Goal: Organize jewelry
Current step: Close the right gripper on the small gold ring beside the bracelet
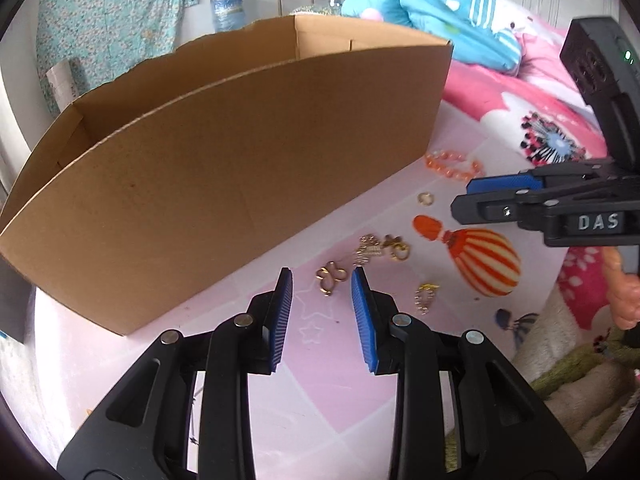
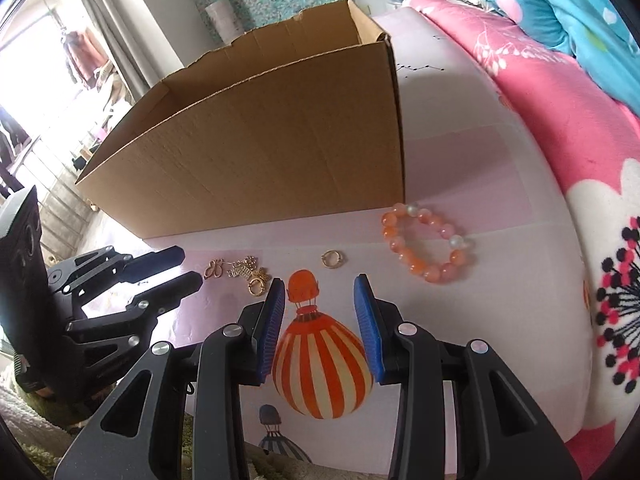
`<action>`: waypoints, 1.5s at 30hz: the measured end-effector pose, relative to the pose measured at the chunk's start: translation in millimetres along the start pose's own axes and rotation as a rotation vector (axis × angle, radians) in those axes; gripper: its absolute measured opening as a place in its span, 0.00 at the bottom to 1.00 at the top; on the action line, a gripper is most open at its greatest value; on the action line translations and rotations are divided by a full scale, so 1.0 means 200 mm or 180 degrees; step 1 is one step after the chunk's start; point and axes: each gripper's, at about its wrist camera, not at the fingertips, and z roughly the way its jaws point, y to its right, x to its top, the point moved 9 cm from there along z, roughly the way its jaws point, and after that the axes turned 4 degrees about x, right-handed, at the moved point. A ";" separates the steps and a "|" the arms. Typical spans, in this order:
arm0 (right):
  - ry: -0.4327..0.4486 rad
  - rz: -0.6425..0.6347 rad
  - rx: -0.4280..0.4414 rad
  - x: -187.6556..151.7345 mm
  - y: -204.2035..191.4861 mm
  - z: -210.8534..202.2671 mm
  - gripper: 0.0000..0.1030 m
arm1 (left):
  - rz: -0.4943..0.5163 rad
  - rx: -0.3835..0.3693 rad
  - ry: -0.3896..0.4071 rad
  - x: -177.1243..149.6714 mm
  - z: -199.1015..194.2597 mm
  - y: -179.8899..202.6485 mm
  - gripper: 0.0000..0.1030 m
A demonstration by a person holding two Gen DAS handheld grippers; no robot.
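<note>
Your left gripper (image 1: 322,278) hovers with fingers spread and empty, a gold clasp (image 1: 331,276) lying just ahead between the tips, lined up for a pinch. Your right gripper (image 2: 320,286) is open and empty too; the bead bracelet (image 2: 426,242) lies ahead-right, beside the cardboard box (image 2: 280,152).

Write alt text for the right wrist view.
Open right tongs hover over a hot-air balloon print on a pink sheet. Ahead lie an orange bead bracelet, a gold ring and small gold pieces before an open cardboard box. The left tongs enter from the left.
</note>
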 end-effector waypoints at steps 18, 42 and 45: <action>-0.0033 0.0074 0.0004 0.00 0.02 0.05 0.35 | 0.0085 -0.0081 -0.0107 0.01 0.08 0.02 0.26; 0.0008 -0.0305 -0.0323 0.06 -0.01 0.08 0.35 | 0.0021 -0.0125 -0.0069 0.01 0.07 0.01 0.02; -0.0004 -0.0413 -0.0381 0.07 -0.03 0.10 0.35 | 0.0005 -0.0135 -0.0064 0.01 0.07 0.01 0.02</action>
